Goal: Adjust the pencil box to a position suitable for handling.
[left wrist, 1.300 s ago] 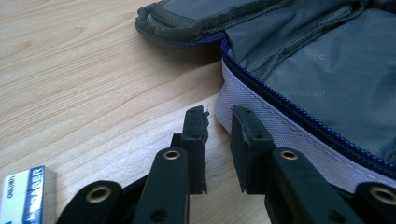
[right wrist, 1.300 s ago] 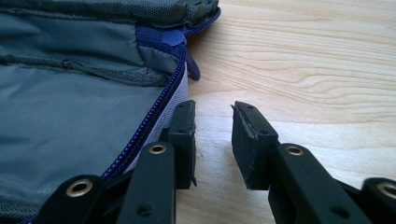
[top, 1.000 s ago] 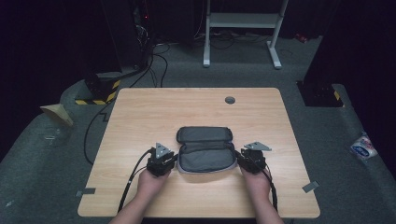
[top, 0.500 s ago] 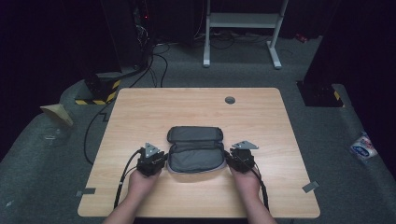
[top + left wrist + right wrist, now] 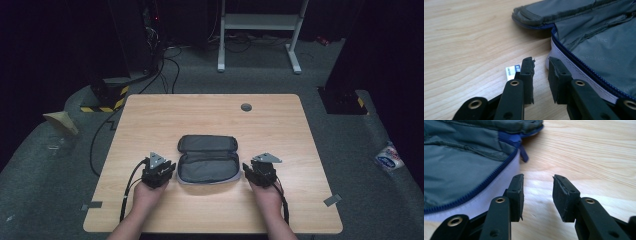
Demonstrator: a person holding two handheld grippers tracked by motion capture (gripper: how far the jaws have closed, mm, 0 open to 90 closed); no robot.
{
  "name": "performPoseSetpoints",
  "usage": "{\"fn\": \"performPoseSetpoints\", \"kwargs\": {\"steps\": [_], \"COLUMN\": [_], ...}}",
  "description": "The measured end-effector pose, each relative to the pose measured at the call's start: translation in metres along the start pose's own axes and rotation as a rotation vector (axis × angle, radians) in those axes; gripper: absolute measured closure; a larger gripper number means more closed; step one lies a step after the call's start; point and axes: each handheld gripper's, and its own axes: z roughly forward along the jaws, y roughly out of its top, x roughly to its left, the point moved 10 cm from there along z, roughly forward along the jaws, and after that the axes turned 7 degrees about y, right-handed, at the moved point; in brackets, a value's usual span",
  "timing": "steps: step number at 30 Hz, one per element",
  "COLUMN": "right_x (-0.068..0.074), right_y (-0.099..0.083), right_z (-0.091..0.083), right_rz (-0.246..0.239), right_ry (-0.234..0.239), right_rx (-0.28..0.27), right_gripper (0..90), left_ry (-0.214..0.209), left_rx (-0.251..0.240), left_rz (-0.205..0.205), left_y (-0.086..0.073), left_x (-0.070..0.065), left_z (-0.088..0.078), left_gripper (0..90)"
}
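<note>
The tabletop [image 5: 150,115] carries little besides a small round grey cap [image 5: 246,107] near its far edge, well apart from the work, and a small white label [image 5: 510,72] lying just beside the left tool's jaw. The grey zip case [image 5: 208,159] lies open flat near the front middle, lid folded back, with grey lining, a blue zipper and a pale outer rim. The left tool [image 5: 165,170] sits just off its left edge with a narrow gap between empty jaws, while the right tool [image 5: 250,171] sits just off its right edge, its jaws having just been opening with nothing between them.
</note>
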Motion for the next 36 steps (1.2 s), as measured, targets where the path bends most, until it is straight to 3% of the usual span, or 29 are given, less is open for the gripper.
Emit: {"fn": "performPoseSetpoints", "kwargs": {"steps": [4,11,15,20,26,36], "right_x": [-0.011,-0.03,-0.037,-0.043,-0.044,-0.045], "right_y": [-0.005,-0.023,-0.037,-0.046,-0.054,-0.054], "right_z": [-0.015,-0.041,-0.049,-0.058,-0.054,-0.053], "right_rz": [-0.011,-0.013,0.002,-0.005,-0.014,0.012], "right_ry": [-0.025,-0.075,-0.089,-0.116,-0.132,-0.124], "right_rx": [-0.017,-0.021,0.004,0.027,0.06,0.038], "right_gripper": [59.9,57.0,54.6,51.3,49.9,46.7], "left_ry": [0.011,0.068,0.068,0.061,0.04,0.008], "left_rx": [-0.024,-0.039,-0.04,-0.016,-0.001,0.015], "left_rz": [0.03,0.024,-0.038,-0.045,-0.034,-0.047], "left_y": [0.003,-0.001,-0.005,-0.012,-0.016,-0.016], "left_x": [0.009,0.04,0.053,0.052,0.045,0.039], "left_z": [-0.009,-0.021,-0.022,-0.017,-0.013,-0.008], "left_gripper": [72.2,70.2,68.8,65.6,60.0,52.4]}}
